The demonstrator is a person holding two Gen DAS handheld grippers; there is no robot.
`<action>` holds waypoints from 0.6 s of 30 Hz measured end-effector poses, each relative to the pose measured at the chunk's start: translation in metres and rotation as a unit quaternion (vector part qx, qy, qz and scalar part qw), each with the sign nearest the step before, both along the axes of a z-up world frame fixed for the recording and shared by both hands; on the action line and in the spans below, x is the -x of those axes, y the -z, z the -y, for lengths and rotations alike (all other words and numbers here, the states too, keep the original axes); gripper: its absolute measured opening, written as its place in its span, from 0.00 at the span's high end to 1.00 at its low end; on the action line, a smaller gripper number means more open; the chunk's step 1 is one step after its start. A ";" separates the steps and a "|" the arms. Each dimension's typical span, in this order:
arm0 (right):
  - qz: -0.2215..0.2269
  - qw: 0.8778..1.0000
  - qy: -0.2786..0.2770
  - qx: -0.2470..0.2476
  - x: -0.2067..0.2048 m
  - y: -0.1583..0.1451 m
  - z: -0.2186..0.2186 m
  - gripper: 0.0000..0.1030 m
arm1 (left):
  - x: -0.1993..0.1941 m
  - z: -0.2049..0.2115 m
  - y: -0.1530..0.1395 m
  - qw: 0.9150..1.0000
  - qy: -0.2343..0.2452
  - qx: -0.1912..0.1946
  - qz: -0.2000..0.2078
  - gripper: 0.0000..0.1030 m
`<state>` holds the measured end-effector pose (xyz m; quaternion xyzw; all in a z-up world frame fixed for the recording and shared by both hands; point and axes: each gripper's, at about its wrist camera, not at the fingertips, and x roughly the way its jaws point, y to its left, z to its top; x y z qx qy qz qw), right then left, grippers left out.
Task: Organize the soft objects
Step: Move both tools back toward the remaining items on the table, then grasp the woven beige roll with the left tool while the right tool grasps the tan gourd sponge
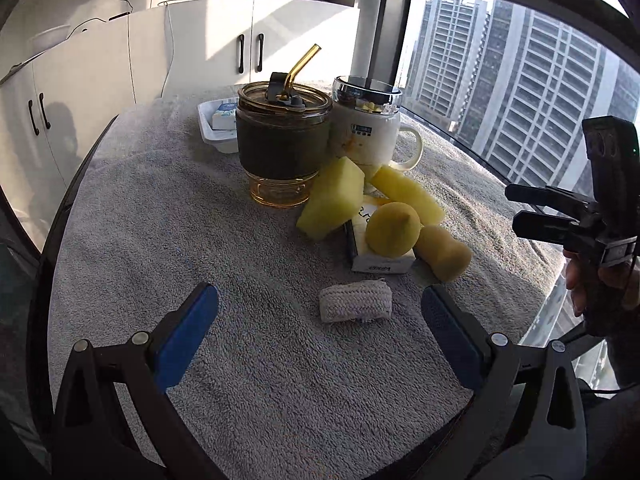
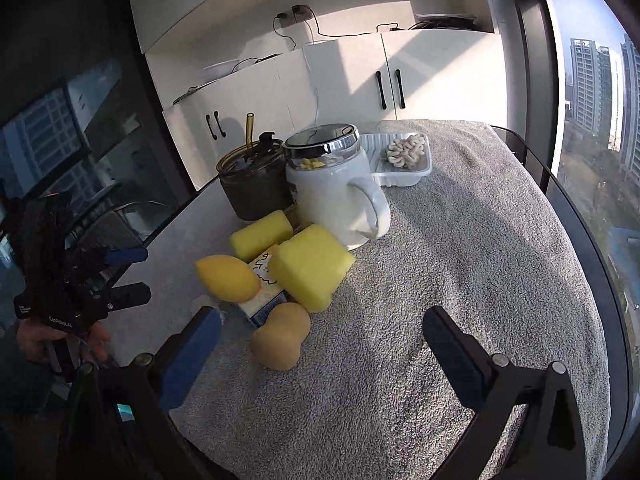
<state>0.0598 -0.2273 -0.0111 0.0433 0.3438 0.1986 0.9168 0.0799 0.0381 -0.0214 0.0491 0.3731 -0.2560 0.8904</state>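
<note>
So the left claw [image 1: 318,312] is hanging wide open just above the grey towel [image 1: 180,240] covering the tabletop, gripping nothing, with a little white woven roll [image 1: 355,301] lying on the towel between its blue pads. The right claw [image 2: 320,330] is spread open too, also empty, hovering low with a tan gourd-shaped sponge [image 2: 281,336] sitting on the towel just ahead of its left pad. Right behind that a yellow teardrop sponge [image 2: 227,278] is resting on a small white box [image 2: 265,292], and two yellow block sponges [image 2: 310,266] are crowding in beside it, one leaning toward the white lidded mug [image 2: 334,192]. Next to the mug an amber glass tumbler [image 1: 283,144] with a straw is standing, and farthest back a white tray [image 2: 400,176] is holding a pale knotted rope thing [image 2: 405,152].
</note>
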 end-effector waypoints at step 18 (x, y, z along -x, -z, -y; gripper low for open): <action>-0.063 0.996 -0.039 0.044 -0.025 0.050 -0.054 0.26 | -0.027 0.030 0.038 0.998 -0.006 -0.032 -0.048 0.02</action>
